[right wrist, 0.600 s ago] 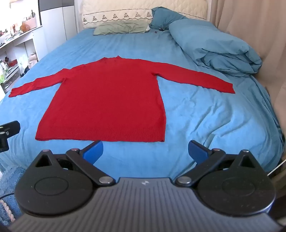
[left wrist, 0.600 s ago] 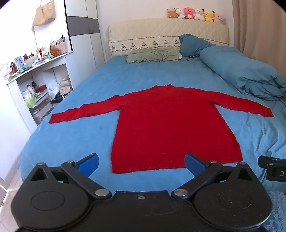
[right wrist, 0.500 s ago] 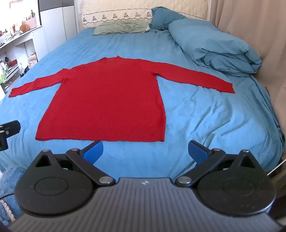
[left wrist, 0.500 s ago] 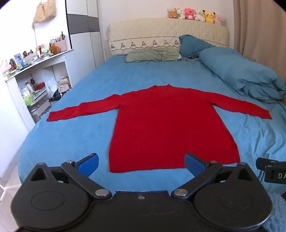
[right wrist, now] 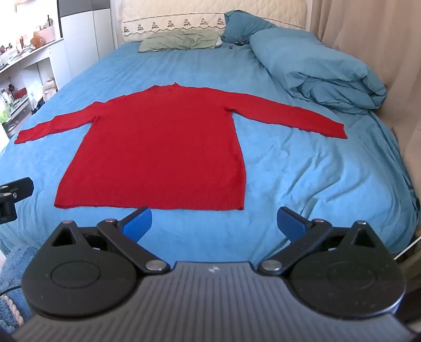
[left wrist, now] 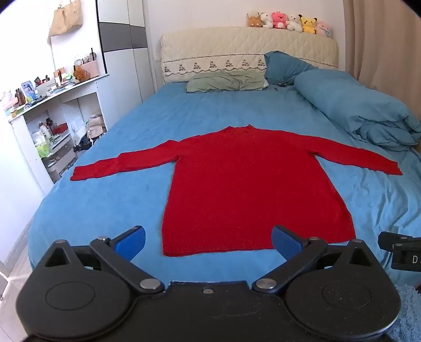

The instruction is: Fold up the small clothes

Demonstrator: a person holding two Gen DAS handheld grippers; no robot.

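A red long-sleeved sweater [left wrist: 252, 184] [right wrist: 163, 147] lies flat on the blue bed [left wrist: 118, 189] [right wrist: 302, 171], sleeves spread to both sides, hem toward me. My left gripper [left wrist: 208, 240] hangs open over the near edge of the bed, its blue pads [left wrist: 130, 242] wide apart and empty, just short of the hem. In the right wrist view my right gripper [right wrist: 213, 221] is open too, nothing between its pads [right wrist: 290, 222], close in front of the hem's right half. Each gripper shows at the edge of the other's view.
A bunched blue duvet [left wrist: 363, 115] [right wrist: 315, 65] lies along the bed's right side. Pillows [left wrist: 226, 81] rest against the headboard, with plush toys [left wrist: 288, 19] on top. White shelves [left wrist: 47, 123] full of small items stand left of the bed. A curtain [right wrist: 368, 39] hangs on the right.
The left wrist view has drifted slightly, so the sweater sits a little lower and nearer its pads. The right wrist view is unchanged. Both grippers stay open.
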